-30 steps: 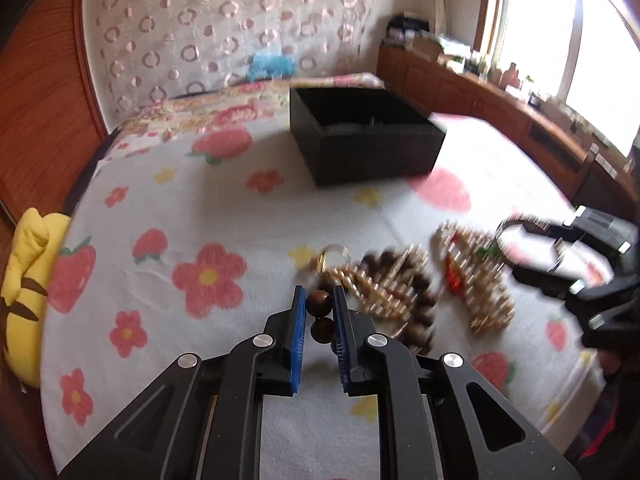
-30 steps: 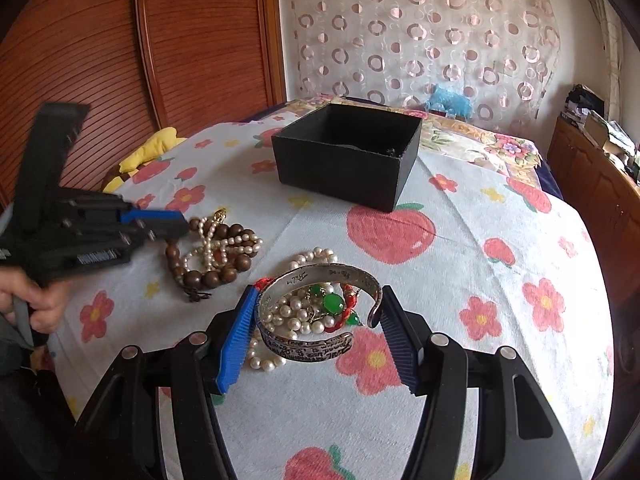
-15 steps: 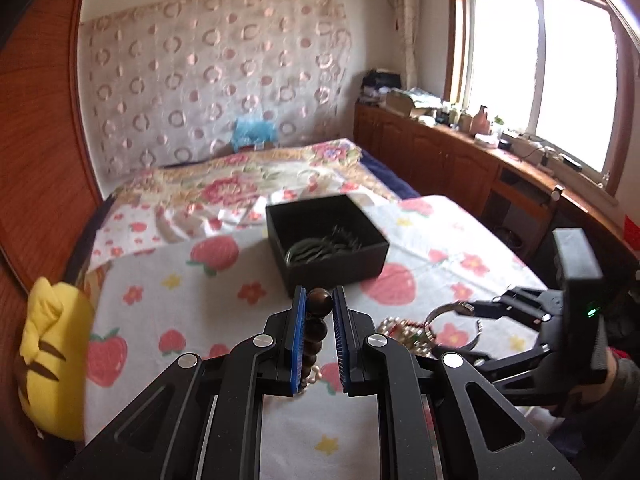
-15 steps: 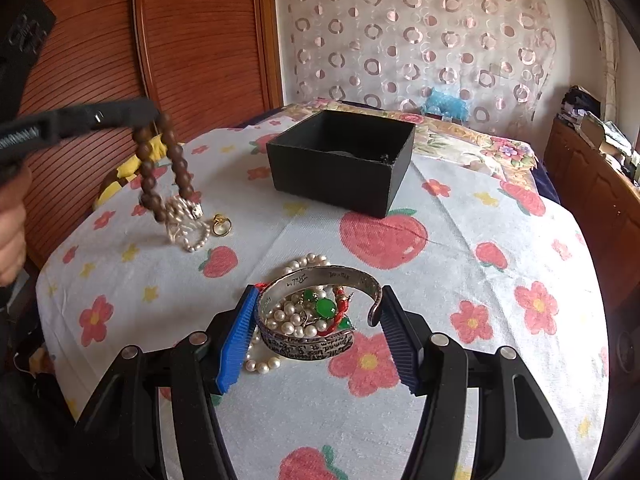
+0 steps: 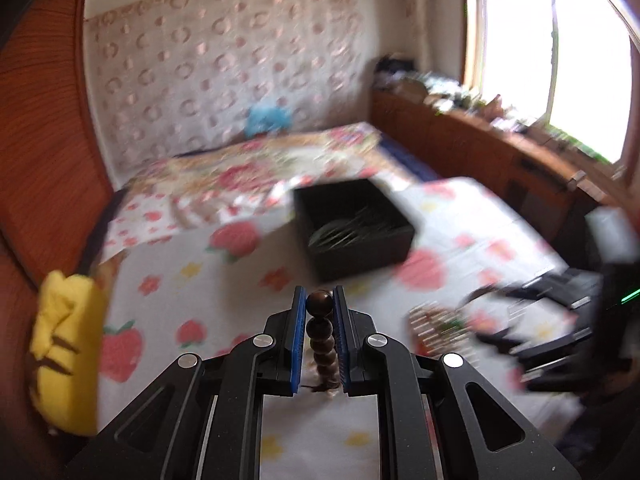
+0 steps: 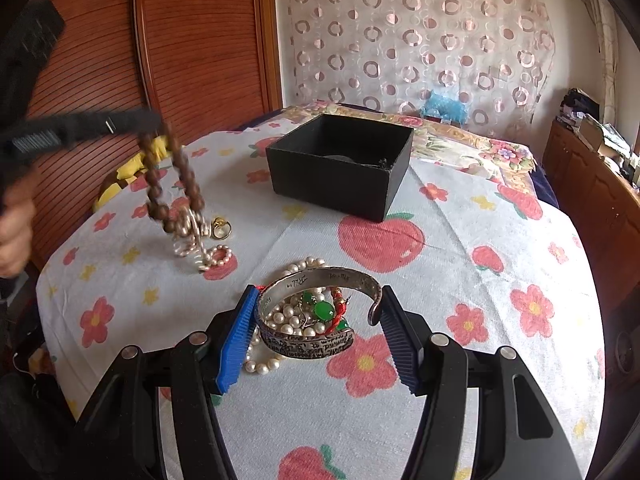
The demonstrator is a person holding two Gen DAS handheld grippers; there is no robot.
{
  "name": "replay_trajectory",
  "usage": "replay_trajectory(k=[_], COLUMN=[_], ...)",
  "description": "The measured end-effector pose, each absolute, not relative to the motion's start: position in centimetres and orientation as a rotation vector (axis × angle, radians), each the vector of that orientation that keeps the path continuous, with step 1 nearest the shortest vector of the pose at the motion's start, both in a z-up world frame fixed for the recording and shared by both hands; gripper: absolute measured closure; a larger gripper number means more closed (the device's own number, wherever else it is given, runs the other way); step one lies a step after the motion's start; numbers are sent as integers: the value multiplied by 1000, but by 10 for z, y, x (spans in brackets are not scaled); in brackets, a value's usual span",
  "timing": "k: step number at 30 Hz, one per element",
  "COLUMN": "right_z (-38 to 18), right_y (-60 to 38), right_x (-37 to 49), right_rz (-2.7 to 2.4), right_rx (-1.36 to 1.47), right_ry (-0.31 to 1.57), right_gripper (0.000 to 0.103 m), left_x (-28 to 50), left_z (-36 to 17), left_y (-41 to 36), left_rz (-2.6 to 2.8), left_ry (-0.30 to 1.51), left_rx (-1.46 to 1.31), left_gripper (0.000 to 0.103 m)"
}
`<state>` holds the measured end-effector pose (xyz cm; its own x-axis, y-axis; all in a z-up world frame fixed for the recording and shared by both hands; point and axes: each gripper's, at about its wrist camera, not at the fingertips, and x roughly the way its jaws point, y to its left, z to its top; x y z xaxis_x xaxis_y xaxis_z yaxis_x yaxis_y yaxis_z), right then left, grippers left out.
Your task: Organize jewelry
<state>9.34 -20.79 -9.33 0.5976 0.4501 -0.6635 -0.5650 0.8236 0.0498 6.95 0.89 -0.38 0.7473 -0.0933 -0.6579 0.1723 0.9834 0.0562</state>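
Note:
My left gripper (image 5: 319, 308) is shut on a brown wooden bead bracelet (image 5: 322, 336) and holds it in the air; it hangs from the gripper in the right wrist view (image 6: 168, 184), with a pearl strand (image 6: 200, 248) tangled at its lower end and trailing on the cloth. My right gripper (image 6: 316, 332) is shut on a silver cuff bracelet (image 6: 316, 312), held over a pile of pearls and green stones (image 6: 304, 312). A black open box (image 6: 340, 164) stands further back on the table, also in the left wrist view (image 5: 352, 224), with some jewelry inside.
A gold ring (image 6: 221, 229) lies on the strawberry-print tablecloth (image 6: 480, 320) near the hanging beads. A yellow plush (image 5: 64, 344) sits at the table's left edge. A bed and a wooden cabinet (image 5: 500, 160) lie beyond the table.
My left gripper has lifted the brown bead bracelet off the table and swung it toward the box, dragging a pearl strand up with it. My right gripper has stayed put with the cuff.

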Motion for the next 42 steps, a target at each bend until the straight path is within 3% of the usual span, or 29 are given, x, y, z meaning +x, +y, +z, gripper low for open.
replay_trajectory(k=[9, 19, 22, 40, 42], right_z=[-93, -93, -95, -101, -101], right_y=[-204, -207, -208, -205, -205], right_x=[92, 94, 95, 94, 94], right_rz=[598, 589, 586, 592, 592], right_rx=[-179, -172, -171, -179, -179], right_ry=[717, 718, 721, 732, 732], right_gripper=[40, 40, 40, 40, 40], left_x=[80, 75, 71, 81, 83], left_z=[-40, -31, -28, -75, -75], left_y=[44, 0, -8, 29, 30], left_rz=[-59, -276, -294, -215, -215], left_ry=[805, 795, 777, 877, 883], left_rx=[93, 82, 102, 69, 60], left_gripper=[91, 90, 61, 62, 70])
